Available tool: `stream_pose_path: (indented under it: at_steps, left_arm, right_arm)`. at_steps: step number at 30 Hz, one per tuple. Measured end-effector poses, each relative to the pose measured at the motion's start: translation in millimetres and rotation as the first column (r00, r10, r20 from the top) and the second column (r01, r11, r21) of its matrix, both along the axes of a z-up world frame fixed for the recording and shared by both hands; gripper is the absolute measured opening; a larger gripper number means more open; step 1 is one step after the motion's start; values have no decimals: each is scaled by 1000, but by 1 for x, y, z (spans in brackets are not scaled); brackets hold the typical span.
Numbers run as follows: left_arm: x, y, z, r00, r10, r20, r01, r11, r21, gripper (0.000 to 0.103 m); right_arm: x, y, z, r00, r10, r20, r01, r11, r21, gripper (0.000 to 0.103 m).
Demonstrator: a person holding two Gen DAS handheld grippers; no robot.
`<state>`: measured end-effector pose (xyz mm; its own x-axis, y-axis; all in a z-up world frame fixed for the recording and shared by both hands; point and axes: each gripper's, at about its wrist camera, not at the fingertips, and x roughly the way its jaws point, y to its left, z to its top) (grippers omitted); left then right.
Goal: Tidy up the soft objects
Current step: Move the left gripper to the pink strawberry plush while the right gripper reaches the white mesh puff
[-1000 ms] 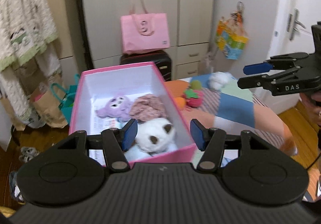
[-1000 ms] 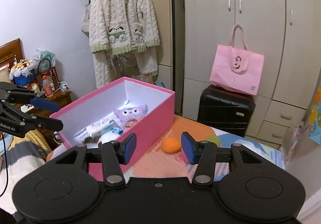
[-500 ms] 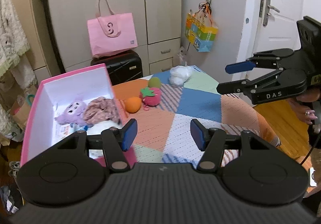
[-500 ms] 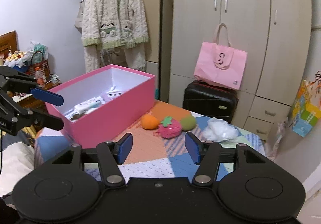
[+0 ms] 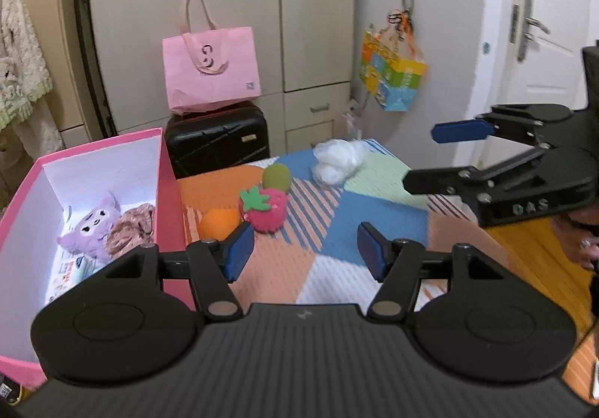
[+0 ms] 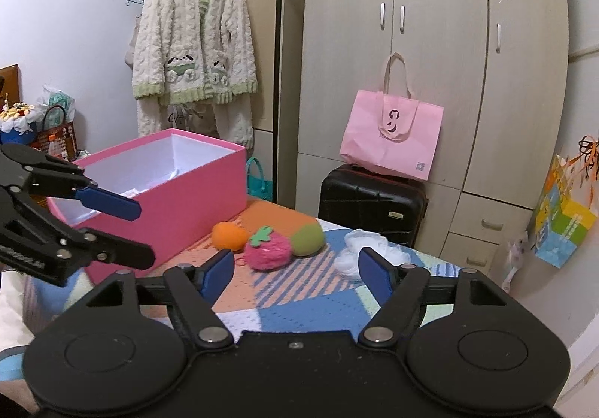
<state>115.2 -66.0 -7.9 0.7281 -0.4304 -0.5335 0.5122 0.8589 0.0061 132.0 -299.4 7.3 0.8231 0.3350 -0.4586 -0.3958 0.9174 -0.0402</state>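
Note:
A pink box (image 5: pixel 169 193) (image 6: pixel 194 193) stands on the patchwork table at the left; it holds a purple plush (image 5: pixel 90 227) and a brown soft item (image 5: pixel 133 227). On the table lie an orange ball (image 5: pixel 219 221) (image 6: pixel 229 235), a pink strawberry plush (image 5: pixel 267 214) (image 6: pixel 267 249), a green ball (image 5: pixel 277 175) (image 6: pixel 307 239) and a white fluffy wad (image 5: pixel 337 159) (image 6: pixel 361 245). My left gripper (image 5: pixel 304 249) (image 6: pixel 140 230) is open and empty, above the table beside the box. My right gripper (image 6: pixel 295 272) (image 5: pixel 419 156) is open and empty, short of the toys.
A black suitcase (image 6: pixel 370 208) with a pink tote bag (image 6: pixel 391 144) on it stands behind the table, before wardrobe doors. A fluffy cardigan (image 6: pixel 194 43) hangs at the left. A colourful bag (image 5: pixel 391 77) hangs by the door. The table's right edge drops to a wooden floor (image 5: pixel 531 260).
Both grippers have swung right, away from over the box toward the loose toys on the table. The white bear plush in the box has left the left wrist view. Both stayed open.

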Motion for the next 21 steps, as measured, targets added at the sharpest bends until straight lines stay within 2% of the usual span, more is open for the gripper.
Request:
stream_pose_path:
  at_steps: [6, 11, 17, 21]
  left_arm:
    - [38, -23, -23, 997, 67, 49, -68, 998, 19, 61]
    - [73, -37, -43, 996, 92, -4, -92, 996, -6, 61]
    - [107, -58, -71, 990, 144, -11, -143, 989, 42, 60]
    - [121, -62, -80, 985, 172, -12, -172, 984, 40, 60]
  right_arm:
    - [38, -13, -14, 999, 18, 27, -18, 1000, 3, 84]
    - [76, -25, -30, 999, 20, 35, -21, 999, 28, 88]
    - [120, -36, -56, 1000, 6, 8, -7, 998, 61, 90]
    - [141, -37, -73, 999, 14, -34, -12, 999, 49, 90]
